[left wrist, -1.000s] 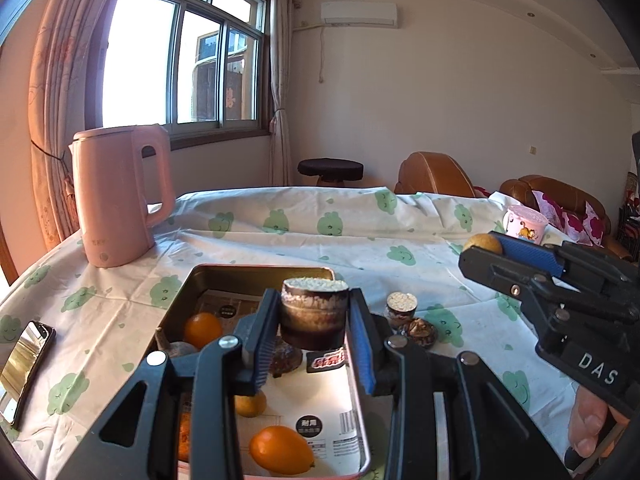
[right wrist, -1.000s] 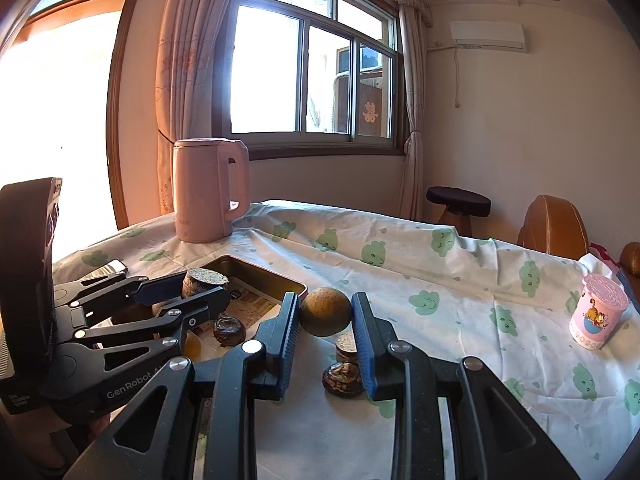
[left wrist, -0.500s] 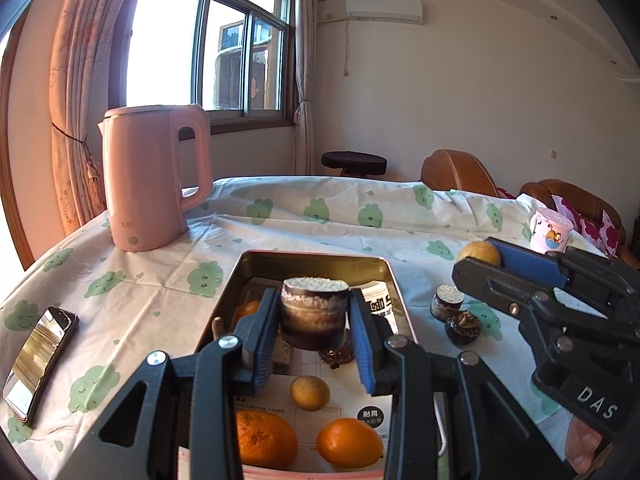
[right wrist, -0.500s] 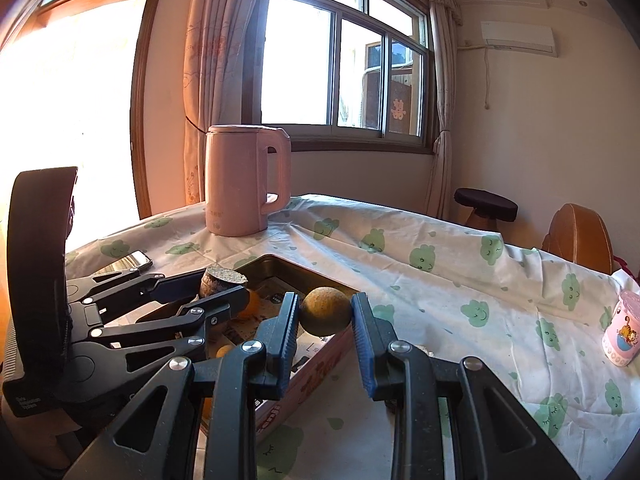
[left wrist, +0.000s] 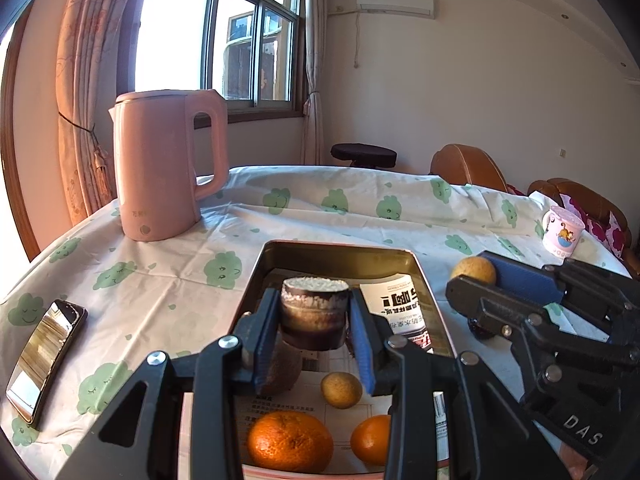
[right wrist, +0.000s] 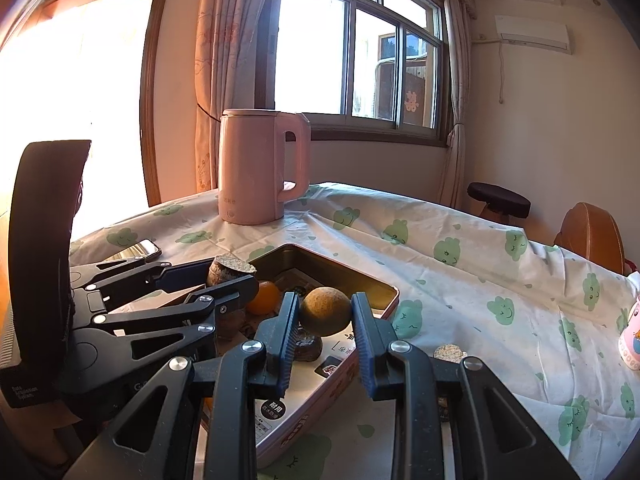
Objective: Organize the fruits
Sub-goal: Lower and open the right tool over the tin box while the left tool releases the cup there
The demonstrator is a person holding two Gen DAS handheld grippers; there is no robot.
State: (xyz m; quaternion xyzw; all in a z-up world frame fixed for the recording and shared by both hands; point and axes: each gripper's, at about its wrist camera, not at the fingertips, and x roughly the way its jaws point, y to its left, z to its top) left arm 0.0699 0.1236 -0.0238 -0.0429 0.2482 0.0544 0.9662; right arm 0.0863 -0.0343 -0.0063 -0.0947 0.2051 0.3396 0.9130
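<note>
Left wrist view: my left gripper (left wrist: 314,334) is clamped on a dark cut fruit piece (left wrist: 313,314) with a pale grainy top, held over the tin tray (left wrist: 422,280). Risk: it is short and wide, so a tilt on release could tip it onto the fruit below. Under and just ahead of the gripper the tray holds printed paper, a big orange (left wrist: 290,442), a smaller orange (left wrist: 370,438), a small tan fruit (left wrist: 341,389) and a brown round fruit (left wrist: 280,372) at the left pad. To my right the right gripper (left wrist: 476,276) pinches a tan round fruit (left wrist: 473,270).

Right wrist view: my right gripper (right wrist: 325,318) is clamped on that tan round fruit (right wrist: 325,311), above the tray's near rim (right wrist: 394,292). Risk: it looks set to drop close to the edge, bounce or roll out onto the counter (right wrist: 460,272). The two grippers are near each other, so a clash is possible. Below the pads sits a dark fruit (right wrist: 308,346) in the tray; an orange (right wrist: 264,298) shows left of it.
</note>
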